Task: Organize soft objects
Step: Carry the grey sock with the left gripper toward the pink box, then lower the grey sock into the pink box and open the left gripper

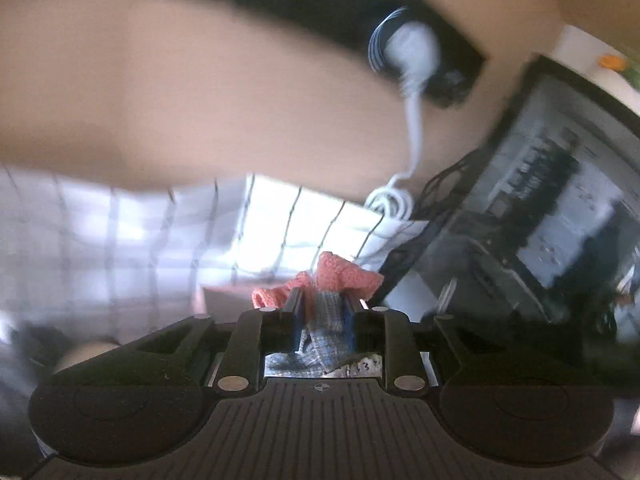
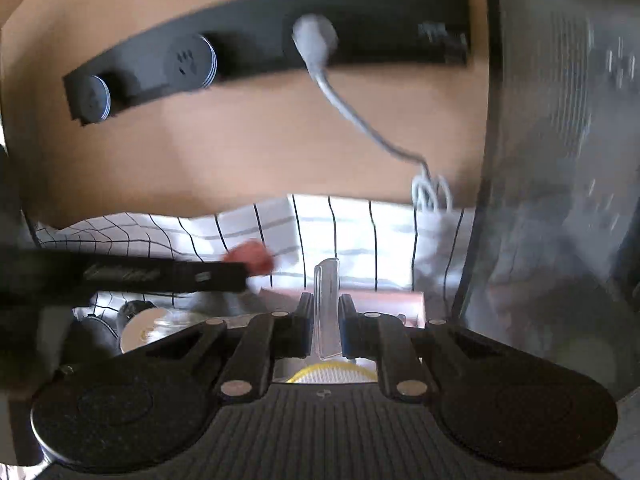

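At the bottom centre of the left wrist view, the left gripper [image 1: 323, 304] is pinched on a knitted sock [image 1: 326, 300], its blue-grey body bunched between the fingers and its coral cuff flopping out beyond the tips. In the right wrist view the right gripper [image 2: 326, 312] is closed on a thin clear plastic piece [image 2: 327, 304], perhaps the wall of a container; what lies below it is hidden, apart from a yellow-and-white patch I cannot identify. The step looks like carrying the sock to where it belongs, and both views are smeared by motion, so slowing before release would help. Because the sock is limp, the loose cuff could snag or trail; I would keep the pinch firm, lower until the dangling end rests in place, then spread the fingers. Just beyond both grippers lies a pink tray-like edge [image 2: 400, 300] on a white checked cloth [image 2: 352, 224] across mid-frame. Farther up, a white cable [image 2: 360, 120] coils at centre right and climbs to a black power strip [image 2: 260, 40] on the tan wall along the top; keep the sock away from that coil.
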`<state>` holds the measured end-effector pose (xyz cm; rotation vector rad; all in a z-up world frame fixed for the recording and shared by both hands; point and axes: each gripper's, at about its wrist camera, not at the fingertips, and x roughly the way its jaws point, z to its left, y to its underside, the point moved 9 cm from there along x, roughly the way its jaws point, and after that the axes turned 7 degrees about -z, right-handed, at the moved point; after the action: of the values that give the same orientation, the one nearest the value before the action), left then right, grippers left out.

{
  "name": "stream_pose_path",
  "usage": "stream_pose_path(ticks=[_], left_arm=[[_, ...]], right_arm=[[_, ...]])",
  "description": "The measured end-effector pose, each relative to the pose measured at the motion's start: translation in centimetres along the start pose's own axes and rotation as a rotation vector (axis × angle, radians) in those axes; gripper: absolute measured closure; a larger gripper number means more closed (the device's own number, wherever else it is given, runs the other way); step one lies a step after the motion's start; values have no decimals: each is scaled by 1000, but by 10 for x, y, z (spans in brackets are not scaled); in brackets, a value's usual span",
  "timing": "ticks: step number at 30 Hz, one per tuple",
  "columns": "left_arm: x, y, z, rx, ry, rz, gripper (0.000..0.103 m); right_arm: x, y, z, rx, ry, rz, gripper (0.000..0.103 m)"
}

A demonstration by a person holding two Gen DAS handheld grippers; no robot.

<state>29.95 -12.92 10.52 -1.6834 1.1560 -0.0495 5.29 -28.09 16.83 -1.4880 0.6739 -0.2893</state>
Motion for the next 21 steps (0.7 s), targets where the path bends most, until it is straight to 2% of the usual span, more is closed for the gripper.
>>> stream_pose_path(ticks=[2,6,9,12,15,18,21], left_arm=[[24,9,5,-43,-9,39,73],[51,28,13,25,-83,78,70],[61,40,18,-41,-61,154,70],[67,49,21,-34,-66,225,70],[62,44,21,-46,-55,195,70],[47,25,19,-82,-15,113,70],[40,18,13,-50,-16,111,70]], right_arm=[[12,15,-3,-5,10,24,90],[36,46,-1,-59,7,77,90],[58,61,-1,-31,-16,124,89],[78,83,-1,-11,-38,197,89],[80,87,3,-42,-33,179,89],[80,89,3,-49,-24,177,89],[78,90,2,-70,2,164,89]])
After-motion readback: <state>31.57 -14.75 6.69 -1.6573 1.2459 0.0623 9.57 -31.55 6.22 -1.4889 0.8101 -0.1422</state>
